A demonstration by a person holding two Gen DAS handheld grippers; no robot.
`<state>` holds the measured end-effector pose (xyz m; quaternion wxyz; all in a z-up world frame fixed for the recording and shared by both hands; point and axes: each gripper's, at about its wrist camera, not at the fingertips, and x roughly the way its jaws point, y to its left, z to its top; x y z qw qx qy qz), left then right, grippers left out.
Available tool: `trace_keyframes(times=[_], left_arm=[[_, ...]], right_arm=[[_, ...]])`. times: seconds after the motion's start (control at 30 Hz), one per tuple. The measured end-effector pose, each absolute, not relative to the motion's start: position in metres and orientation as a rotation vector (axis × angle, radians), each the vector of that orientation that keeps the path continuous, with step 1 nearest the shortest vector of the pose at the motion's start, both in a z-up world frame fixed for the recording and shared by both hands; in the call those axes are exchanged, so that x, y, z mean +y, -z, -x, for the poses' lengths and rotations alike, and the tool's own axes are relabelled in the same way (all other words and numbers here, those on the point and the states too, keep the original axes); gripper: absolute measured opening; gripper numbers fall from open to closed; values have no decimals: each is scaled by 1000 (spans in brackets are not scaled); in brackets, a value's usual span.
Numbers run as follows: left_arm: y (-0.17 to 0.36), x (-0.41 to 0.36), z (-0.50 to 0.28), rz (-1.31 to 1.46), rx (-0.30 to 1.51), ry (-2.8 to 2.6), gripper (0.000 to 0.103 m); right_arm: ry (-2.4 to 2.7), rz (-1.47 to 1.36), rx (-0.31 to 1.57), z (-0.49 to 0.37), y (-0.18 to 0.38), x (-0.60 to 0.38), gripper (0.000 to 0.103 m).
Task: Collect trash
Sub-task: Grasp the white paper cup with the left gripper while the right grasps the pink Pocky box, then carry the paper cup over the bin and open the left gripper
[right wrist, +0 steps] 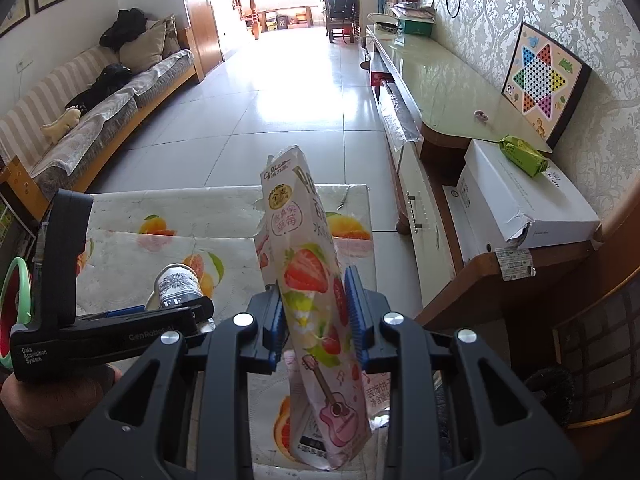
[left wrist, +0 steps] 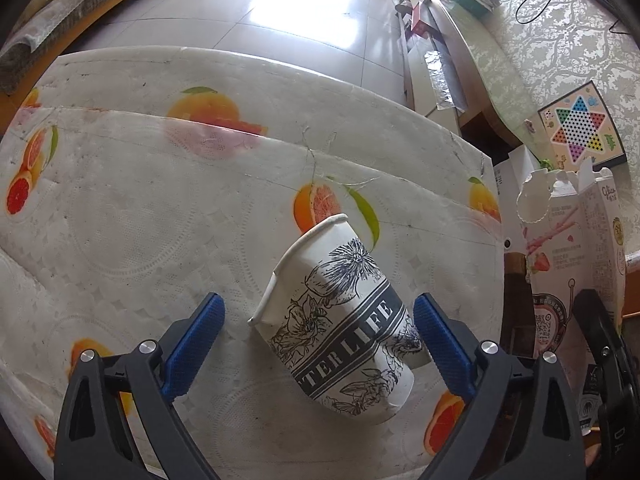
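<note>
The paper cup [left wrist: 334, 320] lies on its side on the bench [left wrist: 140, 216], its open rim pointing away and its wall dented near the lip, printed with grey flowers and a banded slogan. It sits between the 2 blue pads of the left tool [left wrist: 318, 344], which is spread wide and touches it on neither side. From here the risk, I'd say, is that a round, light cup rolls or skids on the slick fruit-print cover when 1 pad meets it first, or that a hard squeeze crumples the already bent wall and it pops out. Just to the right, the right tool [right wrist: 318, 312] is clenched on a tall pink strawberry snack box [right wrist: 316, 304], torn open at the top, held upright over the bench edge; swinging it could knock the cup. A chequers board [right wrist: 540, 80] leans on the wallpapered wall.
</note>
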<state>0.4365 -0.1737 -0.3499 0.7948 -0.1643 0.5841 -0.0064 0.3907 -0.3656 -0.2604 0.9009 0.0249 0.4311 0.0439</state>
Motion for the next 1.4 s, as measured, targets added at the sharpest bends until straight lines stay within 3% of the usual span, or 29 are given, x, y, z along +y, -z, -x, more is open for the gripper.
trace_keyframes(times=[0.1, 0.37, 0.93, 1.4], left_arm=[[347, -181, -437, 327, 1247, 15, 77], [338, -173, -429, 284, 1249, 64, 71], [228, -78, -356, 212, 1029, 84, 69], [177, 84, -244, 254, 910, -73, 69]], right_arm=[[-92, -65, 891, -389, 262, -369, 27], [-102, -83, 890, -383, 264, -368, 27], [-177, -49, 842, -341, 211, -303, 27], [-324, 32, 826, -277, 175, -175, 27]])
